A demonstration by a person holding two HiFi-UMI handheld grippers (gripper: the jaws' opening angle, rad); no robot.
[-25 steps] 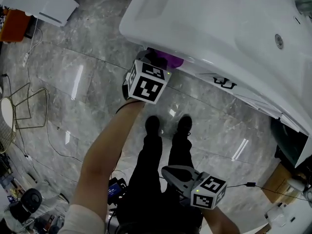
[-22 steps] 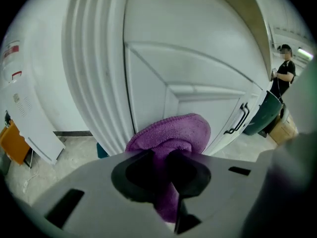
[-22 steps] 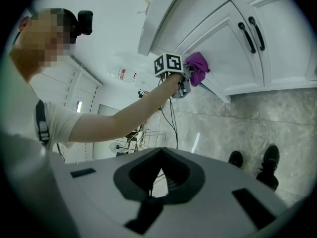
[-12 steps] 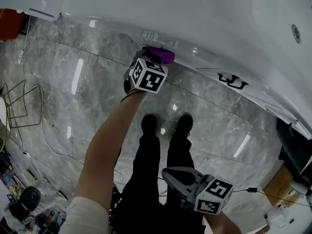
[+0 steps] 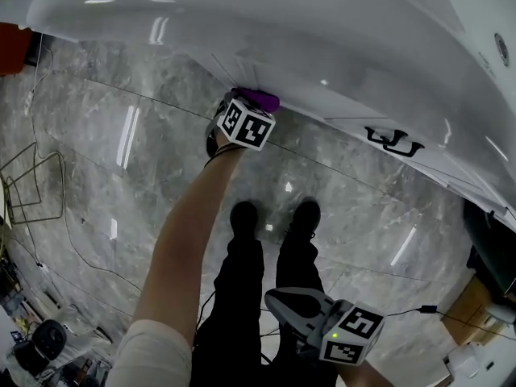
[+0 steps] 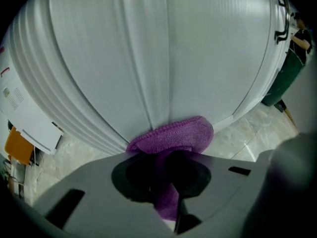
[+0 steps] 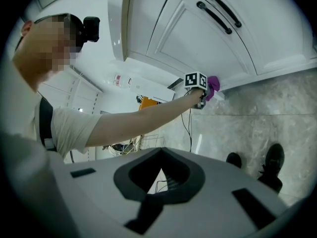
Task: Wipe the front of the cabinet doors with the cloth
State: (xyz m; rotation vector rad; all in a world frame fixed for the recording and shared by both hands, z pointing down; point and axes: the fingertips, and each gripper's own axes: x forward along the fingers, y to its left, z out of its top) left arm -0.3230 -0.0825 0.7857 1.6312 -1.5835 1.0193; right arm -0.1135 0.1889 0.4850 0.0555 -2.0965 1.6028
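**Q:** Low on the white cabinet door (image 6: pixel 148 48), what has changed?

**A:** Over the last second the left gripper (image 5: pixel 244 110) has slid the purple cloth (image 6: pixel 171 135) sideways, further from the black handle (image 5: pixel 393 143). Its fingers are clamped tight on the cloth, which presses against the door's bottom edge, just above the marble floor (image 5: pixel 161 160).

**Q:** And the other gripper?

**A:** The right gripper (image 7: pixel 157 185) hangs near the person's legs, fingers closed on nothing. Wiping seems to be under way, and the upper door front probably still needs doing.

I stood in a bathroom-like room, seemingly a test set-up, white cabinet doors (image 7: pixel 198 33) with black handles (image 7: pixel 214 18), basin drain (image 5: pixel 504 48) in the worktop (image 5: pixel 322 22), grey marble floor (image 5: pixel 97 160), loose cables (image 7: pixel 189 128).
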